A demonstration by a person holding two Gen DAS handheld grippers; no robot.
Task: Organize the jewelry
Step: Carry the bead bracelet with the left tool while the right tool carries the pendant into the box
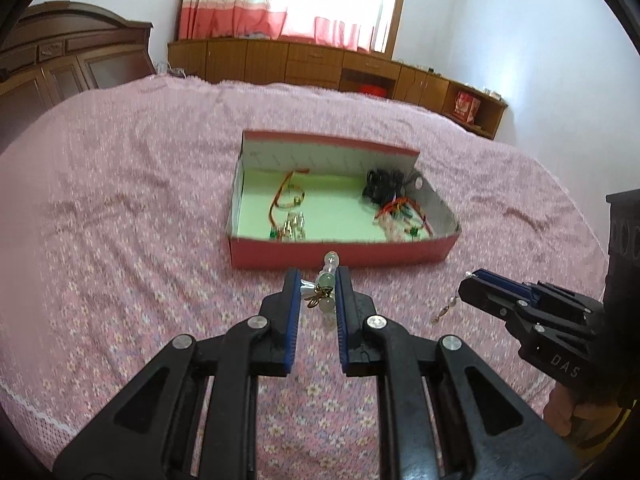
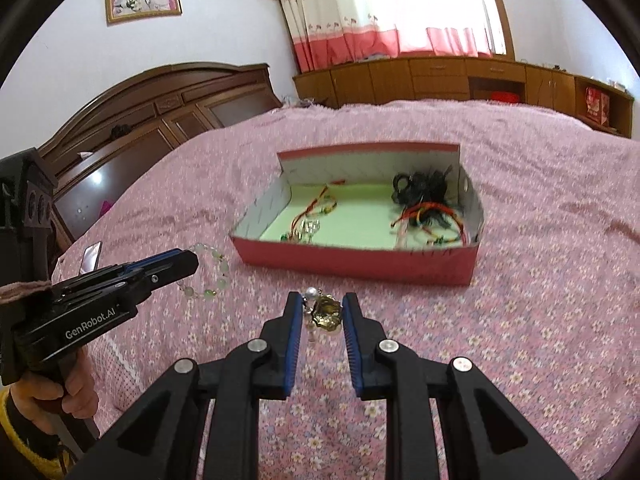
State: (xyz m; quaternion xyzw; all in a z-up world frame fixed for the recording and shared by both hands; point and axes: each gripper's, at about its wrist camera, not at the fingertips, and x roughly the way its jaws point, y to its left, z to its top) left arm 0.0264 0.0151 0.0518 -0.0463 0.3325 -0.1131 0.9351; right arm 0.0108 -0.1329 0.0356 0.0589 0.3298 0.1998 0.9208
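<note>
A red box [image 1: 340, 254] with a pale green floor sits on the pink bedspread and holds red cords, clear beads and black bands; it also shows in the right wrist view [image 2: 352, 264]. My left gripper [image 1: 318, 292] is shut on a pale green bead bracelet [image 1: 326, 304], held above the bed just short of the box's near wall. The bracelet hangs from the same gripper [image 2: 192, 258] in the right wrist view [image 2: 208, 294]. My right gripper [image 2: 322, 308] is shut on a gold pendant piece with a pearl [image 2: 326, 310], also short of the box; it shows in the left wrist view [image 1: 470, 280].
The pink flowered bedspread [image 1: 140, 200] covers the bed. A dark wooden headboard [image 2: 160, 120] stands at the left. Low wooden cabinets [image 1: 320, 60] run under the curtained window. A phone-like flat object [image 2: 90, 258] lies on the bed at the left.
</note>
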